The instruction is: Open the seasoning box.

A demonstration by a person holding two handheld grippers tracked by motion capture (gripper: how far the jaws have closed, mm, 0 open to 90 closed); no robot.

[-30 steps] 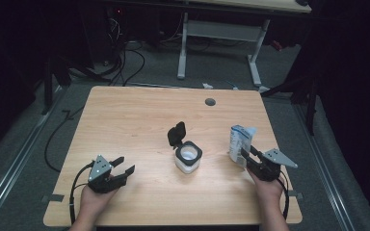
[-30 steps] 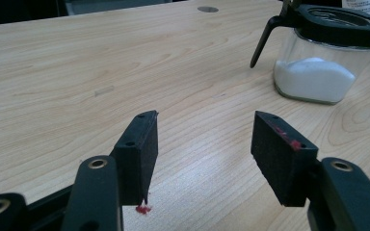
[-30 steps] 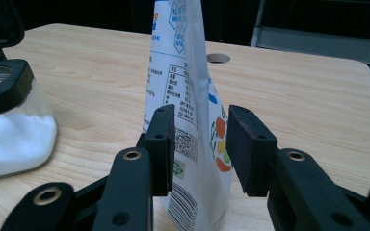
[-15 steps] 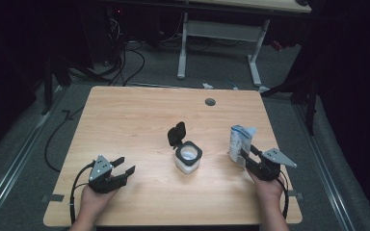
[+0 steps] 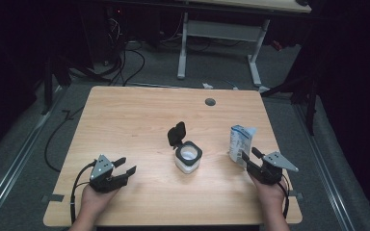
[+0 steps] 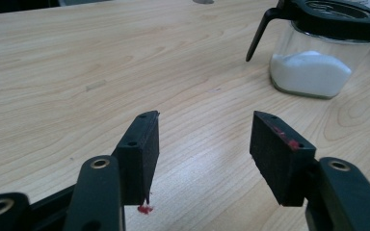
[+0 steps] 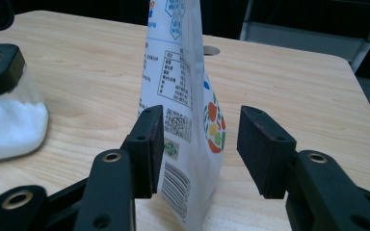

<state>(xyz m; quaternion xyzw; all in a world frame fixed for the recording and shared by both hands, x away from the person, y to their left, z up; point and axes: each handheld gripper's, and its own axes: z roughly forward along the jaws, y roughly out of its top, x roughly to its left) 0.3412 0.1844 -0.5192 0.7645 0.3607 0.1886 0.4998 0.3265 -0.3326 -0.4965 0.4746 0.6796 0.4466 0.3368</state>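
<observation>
**Pouch loose between open fingers**

Between the right gripper [image 7: 200,149] fingers — just opening, one pad near it — stands the pouch [image 7: 185,91]: light, soft, crumply; grip low. Beyond: the jar [image 5: 188,158]. Left gripper [image 6: 204,154] gapes empty.

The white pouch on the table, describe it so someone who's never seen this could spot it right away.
Start at the wooden table and go to its right side, just in front of the right tongs. The pouch stands upright there, between the open jaws, which have just been opening. Unlike the glass jar of white powder at the centre, it is a printed white-and-blue bag with a barcode.
</observation>
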